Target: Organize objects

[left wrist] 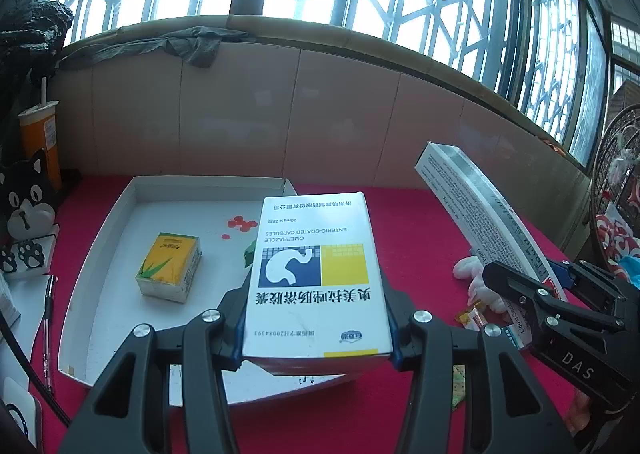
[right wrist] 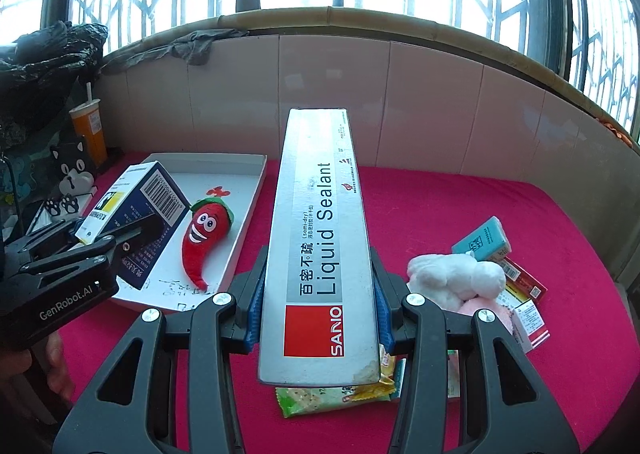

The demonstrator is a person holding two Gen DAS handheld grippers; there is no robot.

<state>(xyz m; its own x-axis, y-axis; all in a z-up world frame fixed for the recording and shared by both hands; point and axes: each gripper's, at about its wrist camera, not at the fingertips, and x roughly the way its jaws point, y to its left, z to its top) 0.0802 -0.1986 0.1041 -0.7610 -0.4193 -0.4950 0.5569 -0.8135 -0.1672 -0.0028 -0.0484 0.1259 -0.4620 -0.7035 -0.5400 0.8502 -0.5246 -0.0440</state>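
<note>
Left gripper (left wrist: 316, 338): clamped on the medicine carton (left wrist: 316, 274) by its two long sides near the rear end; carton held clear above the near edge of the white tray (left wrist: 100, 274). Right gripper (right wrist: 318, 318): clamped on the long sealant box (right wrist: 318, 238) close to its near end, most of the length projecting forward unsupported, above the red cloth (right wrist: 460, 213) just right of the tray.

Handling, as judged: both cartons thin cardboard, probably light, stiff along the edges but crushable across the broad faces; moderate pressure on the narrow sides preferred. Sealant box gripped far from its middle, so liable to droop or pivot between the pads; a hold nearer mid-length steadier. Glossy print on the medicine carton possibly slippery.

Left wrist view only: yellow packet (left wrist: 170, 268) lying flat inside the tray, left of the held carton; pen (left wrist: 47, 334) beside the tray; printed top face of the medicine carton.

Right wrist view only: chili plush (right wrist: 204, 238) lying in the tray, hidden behind the carton in the other view apart from a green scrap; barcode end and dark underside of the medicine carton; teal pack (right wrist: 482, 240) and white plush (right wrist: 456, 278) on the cloth to the right; snack sachets (right wrist: 332, 394) under the sealant box; a bare hand (right wrist: 56, 362) below the left gripper.
</note>
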